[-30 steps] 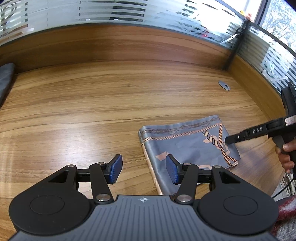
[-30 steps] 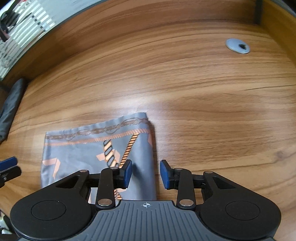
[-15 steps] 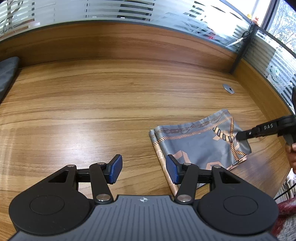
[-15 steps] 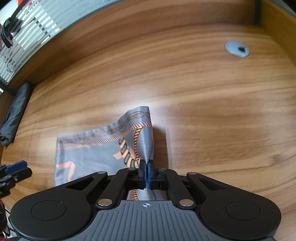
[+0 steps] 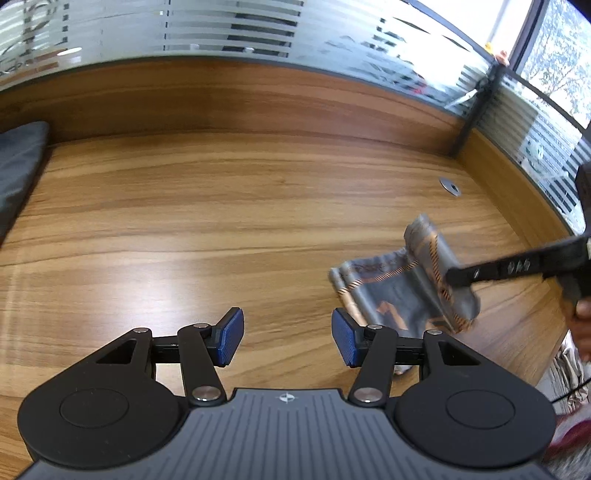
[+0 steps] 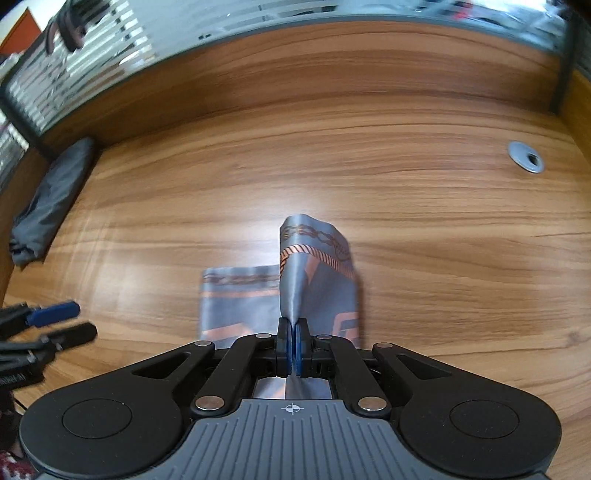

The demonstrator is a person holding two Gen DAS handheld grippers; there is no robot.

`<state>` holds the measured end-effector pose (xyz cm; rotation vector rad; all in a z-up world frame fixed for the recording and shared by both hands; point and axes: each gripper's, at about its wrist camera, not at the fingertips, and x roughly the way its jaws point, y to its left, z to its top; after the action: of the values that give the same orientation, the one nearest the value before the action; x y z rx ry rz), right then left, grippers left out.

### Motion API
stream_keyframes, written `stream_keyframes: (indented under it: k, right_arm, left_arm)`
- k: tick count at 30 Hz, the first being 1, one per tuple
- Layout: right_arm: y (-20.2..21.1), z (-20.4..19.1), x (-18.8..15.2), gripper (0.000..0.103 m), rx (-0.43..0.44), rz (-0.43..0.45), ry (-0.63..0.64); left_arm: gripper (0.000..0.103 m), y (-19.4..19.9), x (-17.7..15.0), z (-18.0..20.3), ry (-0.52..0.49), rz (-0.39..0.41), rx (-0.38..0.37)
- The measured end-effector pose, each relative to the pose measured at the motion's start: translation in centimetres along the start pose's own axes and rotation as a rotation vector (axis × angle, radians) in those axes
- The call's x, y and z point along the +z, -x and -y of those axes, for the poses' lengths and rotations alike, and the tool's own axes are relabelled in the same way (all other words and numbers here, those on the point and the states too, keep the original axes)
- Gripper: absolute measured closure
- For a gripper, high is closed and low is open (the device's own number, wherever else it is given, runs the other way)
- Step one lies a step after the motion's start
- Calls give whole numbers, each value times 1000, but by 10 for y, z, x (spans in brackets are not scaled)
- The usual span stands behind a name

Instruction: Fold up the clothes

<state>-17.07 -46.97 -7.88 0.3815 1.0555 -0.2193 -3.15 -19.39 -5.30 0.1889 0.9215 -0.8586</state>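
A folded grey cloth with orange rope and chain print (image 5: 402, 291) lies on the wooden desk at the right of the left wrist view. My right gripper (image 6: 293, 345) is shut on the cloth (image 6: 314, 266) and lifts its right side, which stands up in a peak while the left part stays flat. The right gripper also shows in the left wrist view (image 5: 452, 277), pinching the cloth. My left gripper (image 5: 287, 341) is open and empty, hovering left of the cloth; its fingers (image 6: 55, 314) show at the left of the right wrist view.
A dark grey garment (image 6: 51, 199) lies at the desk's left edge, also visible in the left wrist view (image 5: 18, 166). A metal cable grommet (image 6: 526, 157) sits at the far right. Wood panels and frosted glass (image 5: 229, 33) wall the desk.
My right gripper closed on the cloth's right edge and raised it, bunching that side up. The left gripper drew back to the left, away from the cloth.
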Motion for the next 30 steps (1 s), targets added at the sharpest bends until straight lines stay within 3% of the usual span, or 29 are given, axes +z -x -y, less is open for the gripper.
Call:
stream_keyframes:
  k: [12,14,16,22,30]
  right_arm:
    - [-40,-70,-13,98,-62,-44,32]
    - [-42,-73,-15,94,-57,-42,22]
    - [-40,-76,-18,79,-35,-35,12]
    - [-15,-61,-25,76,109,6,15]
    - [15,-11,-32,76,118,-12,71]
  left_arm:
    - [42,14,19,-51,24,-8,-24]
    - [41,12,23,-54,44,-12,-34]
    - [41,9,27,-54,69,-14,-52]
    - [40,-7,32,-34,117,-24,-92]
    - [42,-44,27,23,152,-50,-104]
